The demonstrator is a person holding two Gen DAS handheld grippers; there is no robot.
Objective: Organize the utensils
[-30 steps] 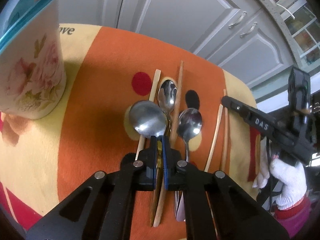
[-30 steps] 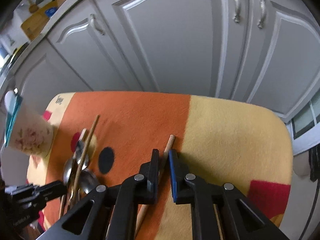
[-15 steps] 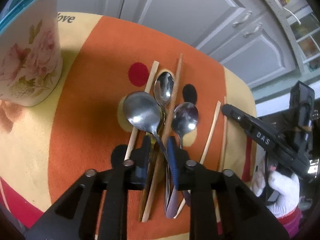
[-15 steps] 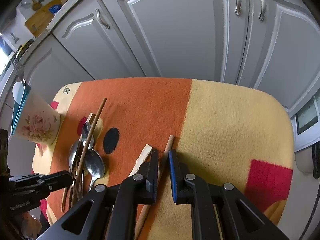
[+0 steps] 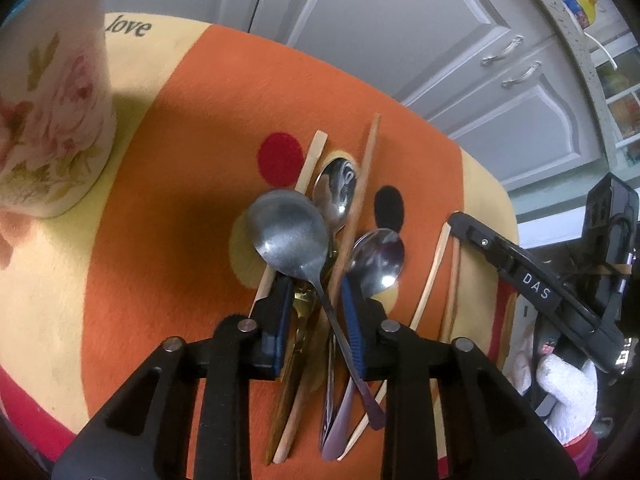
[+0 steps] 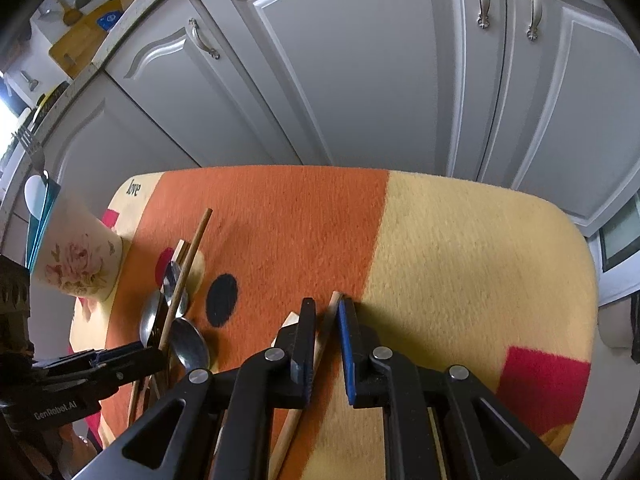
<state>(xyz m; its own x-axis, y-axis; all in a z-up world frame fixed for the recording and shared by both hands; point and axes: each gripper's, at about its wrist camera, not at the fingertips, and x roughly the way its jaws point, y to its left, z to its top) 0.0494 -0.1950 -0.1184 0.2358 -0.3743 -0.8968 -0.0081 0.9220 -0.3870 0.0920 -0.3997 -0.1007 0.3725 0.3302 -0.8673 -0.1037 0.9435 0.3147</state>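
Three shiny steel spoons (image 5: 288, 236) and several slim wooden chopsticks (image 5: 354, 216) lie heaped on the fuzzy orange-and-yellow cloth (image 5: 168, 184) covering the bench. The left hand-held gripper (image 5: 316, 300) straddles the heap, its jaws closing but gripping nothing. The right hand-held gripper (image 6: 326, 316) grasps one chopstick (image 6: 320, 344). A rose-printed cup (image 6: 76, 258) holds a fork (image 6: 30, 146).

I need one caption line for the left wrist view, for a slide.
Left hand-held gripper, jaws closing, straddles a large spoon's handle above a heap of spoons and chopsticks.
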